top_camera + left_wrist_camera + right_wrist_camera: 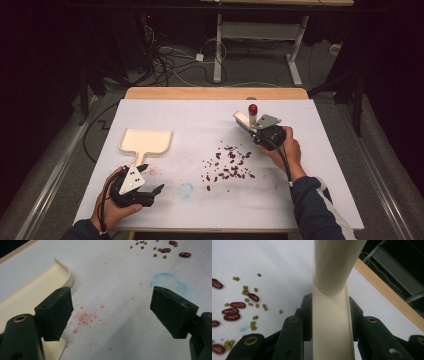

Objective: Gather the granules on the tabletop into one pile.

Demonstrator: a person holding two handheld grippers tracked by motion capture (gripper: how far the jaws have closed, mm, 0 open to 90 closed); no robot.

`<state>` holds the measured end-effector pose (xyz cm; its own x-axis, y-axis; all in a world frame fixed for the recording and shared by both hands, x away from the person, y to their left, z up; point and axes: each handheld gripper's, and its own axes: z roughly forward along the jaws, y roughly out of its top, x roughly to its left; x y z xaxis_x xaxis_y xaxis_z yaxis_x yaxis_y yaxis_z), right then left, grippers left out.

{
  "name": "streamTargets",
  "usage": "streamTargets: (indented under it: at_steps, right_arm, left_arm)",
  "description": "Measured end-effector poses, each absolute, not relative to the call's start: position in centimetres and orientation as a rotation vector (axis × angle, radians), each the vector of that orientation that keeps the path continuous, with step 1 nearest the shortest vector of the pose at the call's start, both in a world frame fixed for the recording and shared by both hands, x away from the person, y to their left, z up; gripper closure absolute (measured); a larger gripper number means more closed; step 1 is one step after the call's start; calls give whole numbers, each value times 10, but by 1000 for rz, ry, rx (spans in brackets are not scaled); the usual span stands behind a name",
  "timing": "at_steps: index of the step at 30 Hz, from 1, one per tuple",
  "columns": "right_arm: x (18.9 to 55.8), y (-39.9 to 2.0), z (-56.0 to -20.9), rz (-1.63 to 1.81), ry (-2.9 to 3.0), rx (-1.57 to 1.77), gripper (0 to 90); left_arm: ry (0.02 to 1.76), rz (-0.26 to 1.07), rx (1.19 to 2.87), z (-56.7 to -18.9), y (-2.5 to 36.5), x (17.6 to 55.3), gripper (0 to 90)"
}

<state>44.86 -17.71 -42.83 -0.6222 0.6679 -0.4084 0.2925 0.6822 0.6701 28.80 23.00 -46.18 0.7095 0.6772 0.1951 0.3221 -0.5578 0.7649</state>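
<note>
Jaws on my left gripper (pixel 150 181) stand wide apart with nothing between them, hanging low over the white tabletop (pixel 200 120) near its front left corner. Just beyond them lies the cream dustpan (pixel 146 140), flat on the tabletop with its handle pointing toward me; in the left gripper view one jaw sits right beside its curved rim. Faint pink stains (pixel 83 317) and a blue ring mark (pixel 168 281) show on the tabletop between the jaws. Farther right lies the scatter of red beans (pixel 227 165), with small green beans (pixel 245 290) mixed among them. On the right, the jaws of my right gripper (pixel 250 127) are clamped on the cream brush handle (pixel 332 322), which stands nearly upright with its red tip (pixel 253 108) on top, past the beans and toward the far right of the tabletop.
</note>
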Motion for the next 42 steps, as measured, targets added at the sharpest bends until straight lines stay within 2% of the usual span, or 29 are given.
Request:
streamTargets:
  at_steps: [10,20,29,34,42]
  right_arm:
    - [438,-126,-448,697,2315,503,674]
    - [406,-134,-452,790,2393,290,670]
    - [369,-136,-442,805,2448,118,672]
    - [369,-139,-436,796,2400,127,675]
    - [361,-156,-390,1030,2311,298,674]
  left_arm:
    - [736,623,2222,-465,227,289,179]
    - [739,619,2217,-464,228,288,179]
    - [728,617,2221,-464,228,287,179]
    - [725,619,2221,-463,228,287,179]
    - [732,630,2204,-460,230,286,179]
